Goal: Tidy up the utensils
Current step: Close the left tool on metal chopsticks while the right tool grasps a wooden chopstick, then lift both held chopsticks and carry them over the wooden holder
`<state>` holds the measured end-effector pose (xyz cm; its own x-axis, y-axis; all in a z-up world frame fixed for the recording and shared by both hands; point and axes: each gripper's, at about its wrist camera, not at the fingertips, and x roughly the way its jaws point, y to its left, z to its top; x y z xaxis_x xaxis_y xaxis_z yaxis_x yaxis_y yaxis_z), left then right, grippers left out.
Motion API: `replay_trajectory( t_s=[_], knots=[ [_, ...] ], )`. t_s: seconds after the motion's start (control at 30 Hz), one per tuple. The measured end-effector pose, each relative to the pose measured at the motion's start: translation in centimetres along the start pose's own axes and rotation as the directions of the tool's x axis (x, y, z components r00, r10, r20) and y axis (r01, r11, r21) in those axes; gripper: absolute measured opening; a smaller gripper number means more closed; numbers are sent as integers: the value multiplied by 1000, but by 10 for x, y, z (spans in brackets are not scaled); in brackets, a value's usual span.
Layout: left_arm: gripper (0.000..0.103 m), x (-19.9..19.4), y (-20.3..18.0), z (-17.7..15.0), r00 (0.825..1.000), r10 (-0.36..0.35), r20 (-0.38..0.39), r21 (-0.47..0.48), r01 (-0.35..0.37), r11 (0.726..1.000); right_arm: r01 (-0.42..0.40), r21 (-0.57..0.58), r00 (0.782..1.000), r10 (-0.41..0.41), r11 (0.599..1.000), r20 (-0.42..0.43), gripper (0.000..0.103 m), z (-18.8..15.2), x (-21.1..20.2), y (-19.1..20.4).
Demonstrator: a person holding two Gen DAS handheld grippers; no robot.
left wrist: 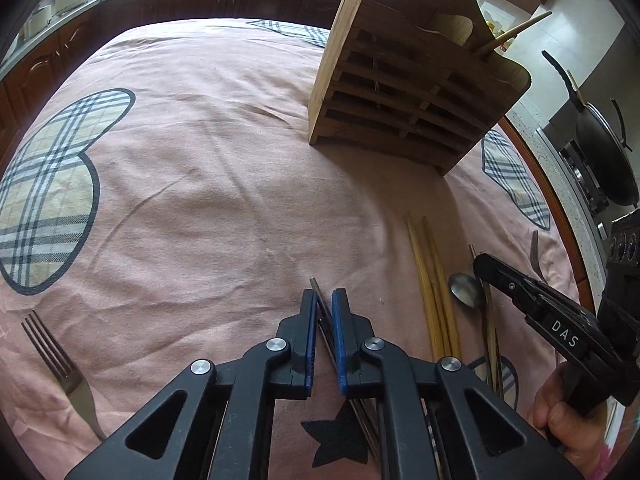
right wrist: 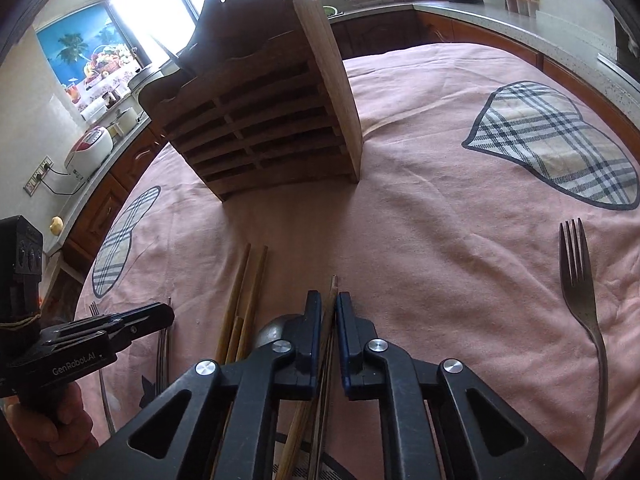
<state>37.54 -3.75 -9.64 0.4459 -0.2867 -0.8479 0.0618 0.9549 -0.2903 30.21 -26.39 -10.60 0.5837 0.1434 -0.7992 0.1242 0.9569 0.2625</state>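
My left gripper (left wrist: 325, 297) is shut on a thin dark metal chopstick (left wrist: 315, 285) low over the pink tablecloth; the tip pokes out past the blue pads. My right gripper (right wrist: 329, 300) is shut on a brown wooden chopstick (right wrist: 333, 282) and also shows at the right in the left wrist view as the right gripper (left wrist: 486, 268). It hovers over a pile with a metal spoon (left wrist: 466, 290) and pale bamboo chopsticks (left wrist: 432, 280). The slatted wooden utensil holder (left wrist: 400, 92) stands beyond, with utensils in it. The left gripper (right wrist: 168, 314) appears at the left edge.
A fork (left wrist: 60, 364) lies alone on the cloth, the same fork (right wrist: 580, 288) at the right in the right wrist view. Another fork (left wrist: 536, 256) lies near the table's right edge. A black wok (left wrist: 604, 152) sits on a stove beyond. Kitchen counters ring the table.
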Motion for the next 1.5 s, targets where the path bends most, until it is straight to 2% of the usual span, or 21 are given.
replay_trajectory(
  t_s=[0.27, 0.6, 0.87, 1.07, 1.27, 1.4, 1.43, 1.47, 1.5],
  knots=[
    [6, -22, 4, -4, 998, -36, 59, -26, 37, 999, -19, 8, 999, 18, 1000, 48, 7, 4, -20, 1],
    [5, -64, 5, -19, 991, -56, 125, -2, 56, 998, -38, 1, 993, 38, 999, 110, 6, 7, -48, 11],
    [7, -53, 19, -28, 998, 7, 61, -8, -7, 1000, -33, -7, 992, 33, 999, 124, 6, 4, -58, 16],
    [7, -33, 27, -22, 1000, 24, -2, -15, -24, 1000, -33, -4, 992, 33, 999, 124, 6, 0, -59, 17],
    [21, -22, 19, -14, 999, 29, -19, 3, -28, 1000, -37, -9, 992, 38, 999, 124, 6, 0, -60, 18],
    [19, -14, 10, -8, 997, 70, -9, 51, -70, 996, -39, -5, 992, 39, 999, 120, 6, -1, -58, 17],
    [16, -12, 8, -6, 996, 84, -7, 65, -83, 994, -40, -3, 992, 40, 999, 119, 6, -1, -58, 17],
    [9, -10, 6, -5, 995, 102, -5, 79, -101, 992, -41, -1, 992, 41, 999, 119, 6, -1, -58, 16],
    [8, -9, 4, -4, 995, 104, -4, 86, -104, 991, -42, 1, 992, 41, 999, 118, 6, -1, -58, 16]
  ],
)
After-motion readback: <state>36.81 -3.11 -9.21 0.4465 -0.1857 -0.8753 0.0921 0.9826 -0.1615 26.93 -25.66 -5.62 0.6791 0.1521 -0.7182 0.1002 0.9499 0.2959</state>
